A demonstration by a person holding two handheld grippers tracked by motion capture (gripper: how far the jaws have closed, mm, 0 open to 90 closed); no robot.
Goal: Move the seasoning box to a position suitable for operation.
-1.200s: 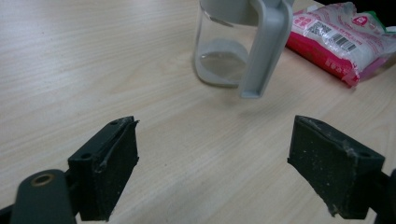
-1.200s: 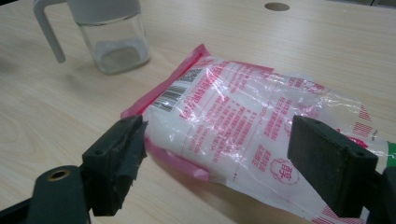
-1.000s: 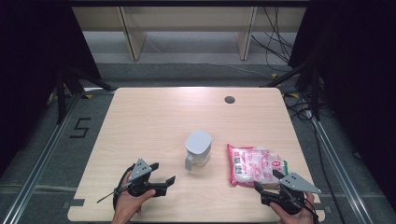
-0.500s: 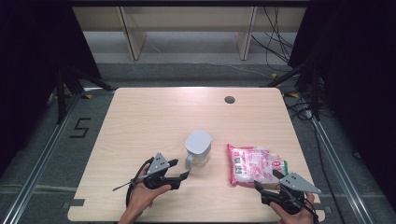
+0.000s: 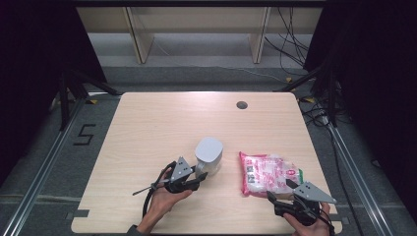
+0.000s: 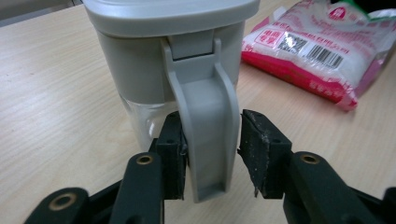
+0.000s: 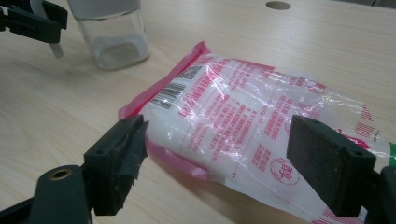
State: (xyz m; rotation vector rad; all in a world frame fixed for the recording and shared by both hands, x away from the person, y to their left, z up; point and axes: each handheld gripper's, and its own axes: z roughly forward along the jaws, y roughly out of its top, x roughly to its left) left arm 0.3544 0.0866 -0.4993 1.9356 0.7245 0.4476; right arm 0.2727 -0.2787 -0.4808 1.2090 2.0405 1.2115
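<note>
Handle of the lidded jar sits between your left tool as its jaws have just been closing, one pad touching, grip incomplete; right tool gapes toward the bag.

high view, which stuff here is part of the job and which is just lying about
In the job:
- grey-lidded glass container, its handle between the jaws of the left gripper, which have just been closing
- pink-and-white bag, with the open right gripper at its near end

Lying about:
- round hole in the table
- shelf legs and cables on the floor beyond
</note>
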